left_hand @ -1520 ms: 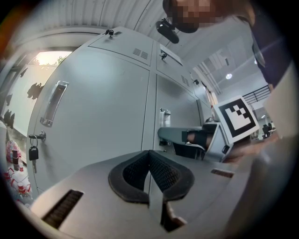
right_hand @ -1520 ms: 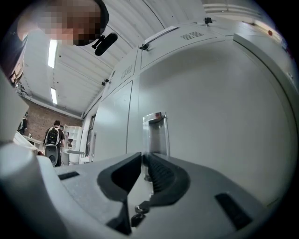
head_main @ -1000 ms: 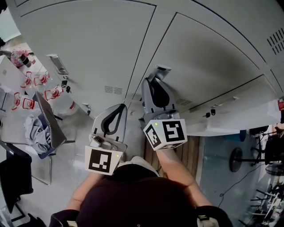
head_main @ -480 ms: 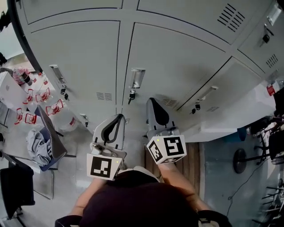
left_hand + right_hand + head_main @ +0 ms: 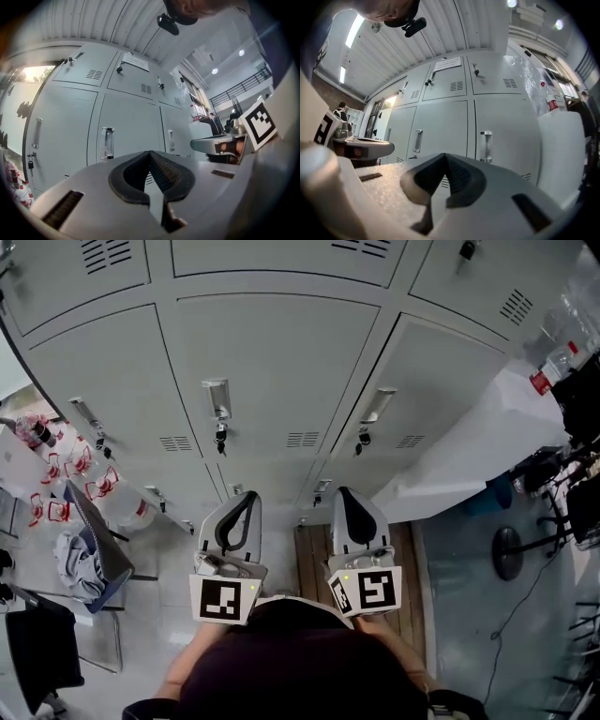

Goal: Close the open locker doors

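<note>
Facing grey locker doors [image 5: 281, 371], all seen shut with contents hidden, the left gripper [image 5: 246, 498] and right gripper [image 5: 345, 493] are held closed, empty; a paper notice [image 5: 447, 63] is shown only by the gripper views.

The locker doors [image 5: 272, 362] ahead make one flat wall; only the handles [image 5: 217, 397] stick out. The left gripper [image 5: 242, 499] and the right gripper [image 5: 347, 493] stand apart from it, with open air between. On the right a white counter [image 5: 469, 451] meets the lockers — that side is blocked. On the left a chair [image 5: 94, 540] narrows the floor.
</note>
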`<state>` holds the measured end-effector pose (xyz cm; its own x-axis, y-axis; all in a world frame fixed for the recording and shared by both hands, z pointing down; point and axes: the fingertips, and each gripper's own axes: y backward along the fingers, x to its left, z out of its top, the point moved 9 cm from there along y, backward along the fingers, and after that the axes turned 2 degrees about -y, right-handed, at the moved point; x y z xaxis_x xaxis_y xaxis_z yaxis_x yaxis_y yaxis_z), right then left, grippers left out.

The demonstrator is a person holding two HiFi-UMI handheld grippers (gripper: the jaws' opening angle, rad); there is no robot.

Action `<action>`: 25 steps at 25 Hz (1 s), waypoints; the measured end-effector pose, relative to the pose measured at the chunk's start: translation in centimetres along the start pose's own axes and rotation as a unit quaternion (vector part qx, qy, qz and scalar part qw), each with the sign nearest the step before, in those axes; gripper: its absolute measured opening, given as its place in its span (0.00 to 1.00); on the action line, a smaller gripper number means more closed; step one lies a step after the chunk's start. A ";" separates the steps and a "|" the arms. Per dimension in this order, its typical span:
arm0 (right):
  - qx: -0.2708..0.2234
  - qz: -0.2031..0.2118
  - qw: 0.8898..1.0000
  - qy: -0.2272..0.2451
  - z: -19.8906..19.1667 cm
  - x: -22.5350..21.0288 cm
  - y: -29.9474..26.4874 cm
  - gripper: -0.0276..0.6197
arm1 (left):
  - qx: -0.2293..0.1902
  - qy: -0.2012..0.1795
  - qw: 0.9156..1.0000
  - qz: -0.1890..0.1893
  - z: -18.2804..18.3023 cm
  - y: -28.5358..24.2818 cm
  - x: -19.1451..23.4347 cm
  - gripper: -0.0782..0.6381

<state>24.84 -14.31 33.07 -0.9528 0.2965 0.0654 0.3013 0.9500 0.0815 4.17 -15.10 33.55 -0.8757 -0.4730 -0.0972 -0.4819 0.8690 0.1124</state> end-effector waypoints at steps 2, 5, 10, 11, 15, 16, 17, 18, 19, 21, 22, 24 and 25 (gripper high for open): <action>0.001 0.002 1.000 0.002 -0.3 -0.8 1.1 0.04 | 0.003 -0.007 1.000 0.005 0.1 0.3 -1.4 0.11; -0.006 0.015 1.000 0.001 -0.6 -1.7 2.1 0.04 | 0.008 -0.008 1.000 0.018 -0.2 1.2 -3.0 0.11; -0.015 0.033 0.999 -0.004 -1.5 -2.9 3.4 0.04 | 0.015 -0.015 0.999 0.039 -1.3 2.5 -5.6 0.11; -0.015 0.038 0.999 -0.005 -1.6 -3.0 3.6 0.04 | 0.016 -0.017 0.999 0.041 -1.3 2.6 -5.9 0.11; -0.018 0.049 0.999 -0.007 -1.4 -3.4 3.9 0.04 | 0.012 -0.027 0.998 0.053 -0.4 2.5 -6.4 0.11; -0.017 0.050 0.999 -0.007 -1.4 -3.5 4.0 0.04 | 0.009 -0.032 0.998 0.053 -0.2 2.5 -6.5 0.11; -0.016 0.053 0.998 -0.005 -1.5 -3.5 4.0 0.04 | 0.006 -0.036 0.998 0.053 -0.1 2.4 -6.7 0.11; -0.015 0.057 0.998 -0.002 -1.6 -3.5 4.2 0.04 | 0.004 -0.038 0.998 0.054 0.0 2.4 -6.8 0.11; -0.016 0.060 0.998 -0.002 -1.6 -3.5 4.3 0.04 | 0.004 -0.039 0.998 0.055 0.0 2.4 -6.9 0.11; -0.020 0.063 0.998 -0.007 -1.7 -3.7 4.6 0.04 | 0.009 -0.038 0.998 0.056 0.0 2.5 -7.3 0.11; -0.022 0.063 0.998 -0.009 -1.7 -3.8 4.7 0.04 | 0.010 -0.039 0.998 0.056 0.0 2.5 -7.4 0.11; -0.024 0.061 0.998 -0.011 -1.7 -4.1 4.8 0.04 | 0.006 -0.042 0.998 0.053 0.2 2.5 -7.7 0.11; -0.023 0.060 0.998 -0.011 -1.7 -4.2 4.9 0.04 | 0.005 -0.042 0.998 0.052 0.2 2.4 -7.8 0.11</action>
<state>30.40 -11.05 34.93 -0.9102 0.4105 0.0552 0.4142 0.9021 0.1209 9.87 -9.24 34.37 -0.9150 -0.3670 -0.1676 -0.3880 0.9143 0.1159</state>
